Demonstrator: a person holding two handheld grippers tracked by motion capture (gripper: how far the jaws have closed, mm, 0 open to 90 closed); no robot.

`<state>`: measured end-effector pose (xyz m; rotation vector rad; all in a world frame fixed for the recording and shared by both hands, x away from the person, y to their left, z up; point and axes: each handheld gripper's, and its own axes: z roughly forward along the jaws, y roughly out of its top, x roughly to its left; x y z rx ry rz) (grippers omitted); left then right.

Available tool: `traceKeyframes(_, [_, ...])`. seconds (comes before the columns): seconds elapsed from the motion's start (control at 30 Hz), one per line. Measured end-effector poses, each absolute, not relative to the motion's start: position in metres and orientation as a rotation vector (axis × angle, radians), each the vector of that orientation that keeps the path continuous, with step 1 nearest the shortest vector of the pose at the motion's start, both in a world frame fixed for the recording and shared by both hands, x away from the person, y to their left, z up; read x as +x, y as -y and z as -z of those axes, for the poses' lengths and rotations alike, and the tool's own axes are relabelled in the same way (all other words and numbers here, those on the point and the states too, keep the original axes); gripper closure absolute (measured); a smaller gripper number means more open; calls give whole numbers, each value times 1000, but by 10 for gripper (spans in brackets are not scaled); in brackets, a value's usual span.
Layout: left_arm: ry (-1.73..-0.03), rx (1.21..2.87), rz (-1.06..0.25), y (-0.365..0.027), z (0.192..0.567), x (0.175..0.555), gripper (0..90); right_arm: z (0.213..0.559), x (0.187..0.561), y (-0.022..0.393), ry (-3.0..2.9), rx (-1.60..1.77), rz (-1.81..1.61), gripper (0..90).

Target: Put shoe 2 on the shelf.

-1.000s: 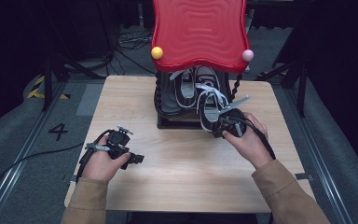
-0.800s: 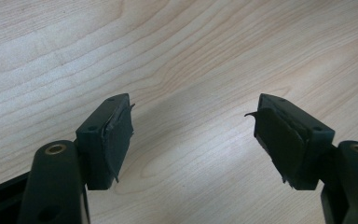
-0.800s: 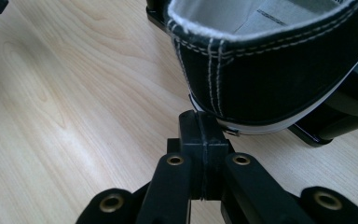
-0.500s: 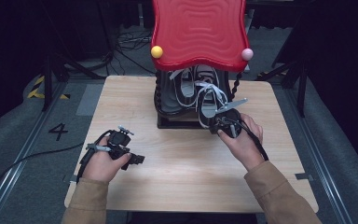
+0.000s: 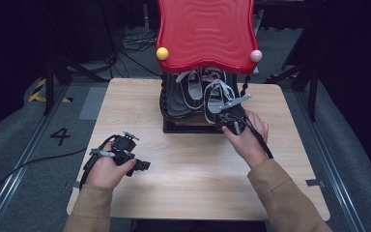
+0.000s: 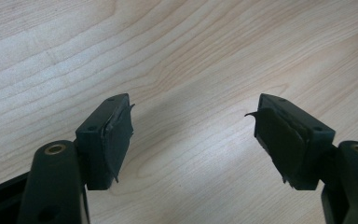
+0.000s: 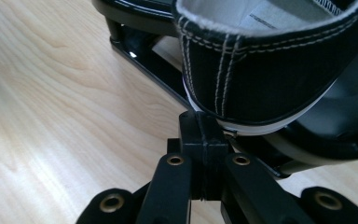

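The right tool (image 5: 233, 121) sits at the heel of a black canvas sneaker with white stitching and a white rubber sole (image 7: 261, 70), its two black jaws pressed flat together with nothing between them. In the right gripper view the closed tips (image 7: 204, 135) touch the sneaker's white sole edge right at the back of the heel. This shoe lies on the lower tray of a small black rack (image 5: 174, 108) that stands on the pale wooden bench (image 5: 183, 193), at about 12 o'clock from the bench's middle. A second black sneaker with white laces (image 5: 191, 89) lies just beside the first, at its 9 o'clock in the high view. Over both shoes hangs the rack's glossy red wavy top (image 5: 205, 31), with a yellow ball (image 5: 162, 53) at its near left corner and a pink ball (image 5: 255, 56) at its near right corner.

The person's right hand (image 5: 246, 137) holds the right tool from 5 o'clock, a tan sleeve (image 5: 280, 193) behind it.

The left tool (image 5: 133, 162) rests low on the bench at about 8 o'clock from the rack, well apart from the shoes. In the left gripper view its jaws stand wide open, the dark pads (image 6: 119, 135) facing each other over bare wood, and they grip nothing. The left hand (image 5: 107, 166) wraps its body.
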<state>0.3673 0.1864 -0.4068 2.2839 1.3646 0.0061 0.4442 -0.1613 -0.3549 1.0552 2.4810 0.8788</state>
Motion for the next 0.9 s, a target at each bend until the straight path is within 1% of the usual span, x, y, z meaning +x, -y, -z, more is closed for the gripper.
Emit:
traceKeyframes(0.2, [-1374, 2280, -5, -189, 407, 363, 283, 351, 454, 155, -2462, 1033, -851, 900])
traceKeyframes(0.43, [-1401, 2262, -6, -198, 408, 357, 283, 347, 468, 134, -2490, 969, -817, 900])
traceKeyframes(0.63, [-1418, 2249, -6, -204, 408, 353, 283, 348, 479, 136, -2472, 1014, -832, 900])
traceKeyframes(0.77, [-1412, 2247, -9, -205, 407, 352, 282, 348, 481, 135, -2415, 1019, -779, 900])
traceKeyframes(0.8, [-1415, 2245, -10, -206, 407, 352, 282, 350, 488, 139, -2428, 1053, -799, 900])
traceKeyframes(0.9, [-1420, 2244, -7, -206, 408, 353, 282, 353, 489, 137, -2431, 1045, -766, 900])
